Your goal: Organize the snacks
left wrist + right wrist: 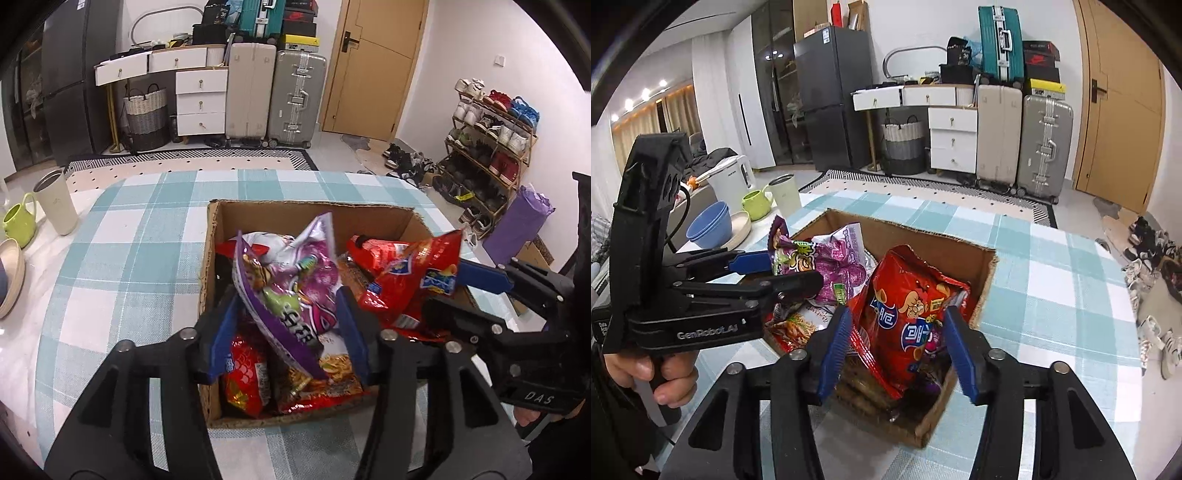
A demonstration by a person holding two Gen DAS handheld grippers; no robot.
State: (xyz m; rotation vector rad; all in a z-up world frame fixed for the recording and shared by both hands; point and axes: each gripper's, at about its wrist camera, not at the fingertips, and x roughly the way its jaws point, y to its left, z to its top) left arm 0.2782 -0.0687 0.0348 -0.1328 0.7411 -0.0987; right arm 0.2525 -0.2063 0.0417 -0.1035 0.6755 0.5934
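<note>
Purple snack bag between parted left claw | red snack bag between parted right claw

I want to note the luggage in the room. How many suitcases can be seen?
3. A beige suitcase and a silver suitcase stand side by side left of the wooden door; a teal suitcase stands above them. Others may be hidden in the pile.

Snack bags crowd the cardboard box; bare checked tablecloth around it leaves free passage.
</note>
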